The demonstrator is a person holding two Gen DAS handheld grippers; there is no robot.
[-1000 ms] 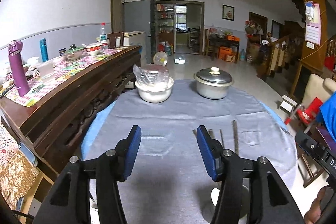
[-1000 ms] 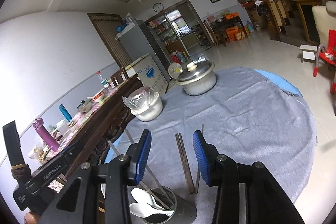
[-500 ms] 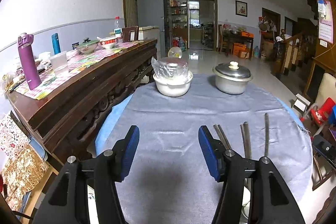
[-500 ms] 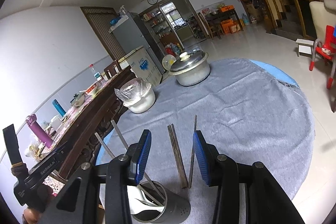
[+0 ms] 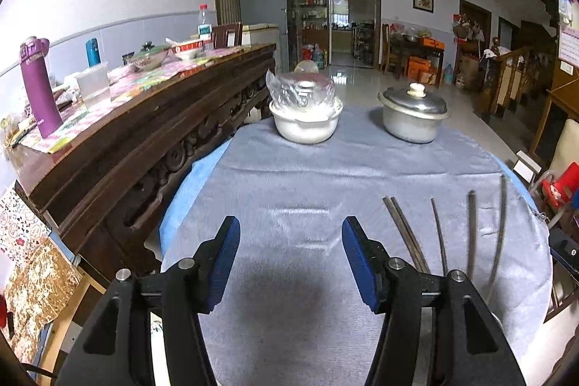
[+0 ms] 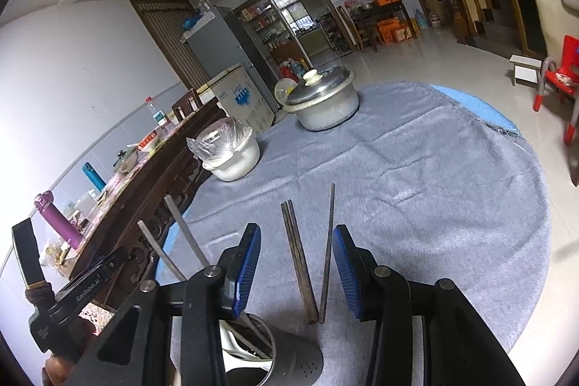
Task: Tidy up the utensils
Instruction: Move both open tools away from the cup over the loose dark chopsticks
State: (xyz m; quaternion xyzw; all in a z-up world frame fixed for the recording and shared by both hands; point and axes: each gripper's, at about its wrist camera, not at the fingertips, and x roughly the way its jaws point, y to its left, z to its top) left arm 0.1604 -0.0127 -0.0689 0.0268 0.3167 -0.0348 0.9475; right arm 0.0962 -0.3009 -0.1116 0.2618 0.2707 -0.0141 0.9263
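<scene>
Right gripper (image 6: 296,268) — spread, empty — has dropped closer over the chopsticks (image 6: 298,263).

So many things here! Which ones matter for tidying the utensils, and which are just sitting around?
For the job:
- loose chopsticks on the cloth
- metal utensil holder with spoons
- left claw, right claw, both open and empty

Just lying about:
- lidded pot
- wrapped white bowl
- purple flask

Both grippers, left gripper (image 5: 289,259) and right gripper (image 6: 296,264): black plastic frames, blue ribbed pads (image 6: 248,268), silver pivot screws (image 5: 393,263), white "GenRobot.AI" lettering.
</scene>
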